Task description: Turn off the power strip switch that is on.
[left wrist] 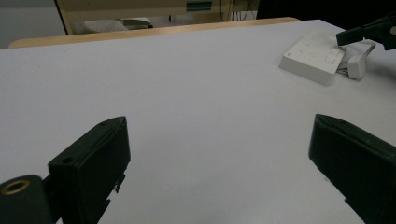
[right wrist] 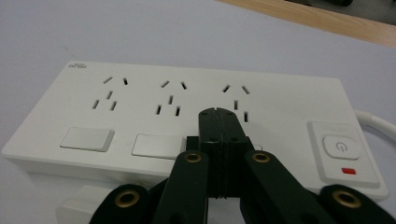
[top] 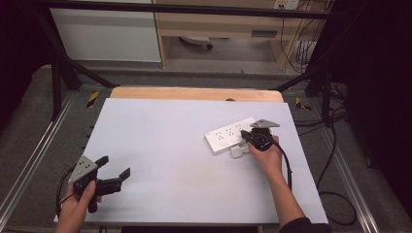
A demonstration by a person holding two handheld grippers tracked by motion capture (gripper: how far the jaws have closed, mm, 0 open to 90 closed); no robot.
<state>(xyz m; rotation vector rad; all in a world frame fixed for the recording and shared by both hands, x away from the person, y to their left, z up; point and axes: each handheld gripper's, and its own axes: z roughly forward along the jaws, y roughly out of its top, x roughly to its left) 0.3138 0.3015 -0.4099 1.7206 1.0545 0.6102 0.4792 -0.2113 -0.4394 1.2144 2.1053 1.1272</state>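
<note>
While we look down from the high view, we see a bench covered by a pale grey sheet, with a strip of bare wood along its far edge. On the right half of it lies a flat white plastic power strip, rectangular, with three sets of socket holes, cover flaps and a power button beside a small red mark. A small white plug block sits just beside its near long edge.

Our right hand-held gripper rests over the power strip with its two black jaws pressed together, nothing between them; in the right gripper view the joined tips lie by the third socket, between the flaps and the button. Whether they touch the plastic, we cannot tell.

Our left hand-held gripper hovers well apart from the strip, near the front left corner of the bench. Its jaws stand wide, with bare sheet between them.
</note>
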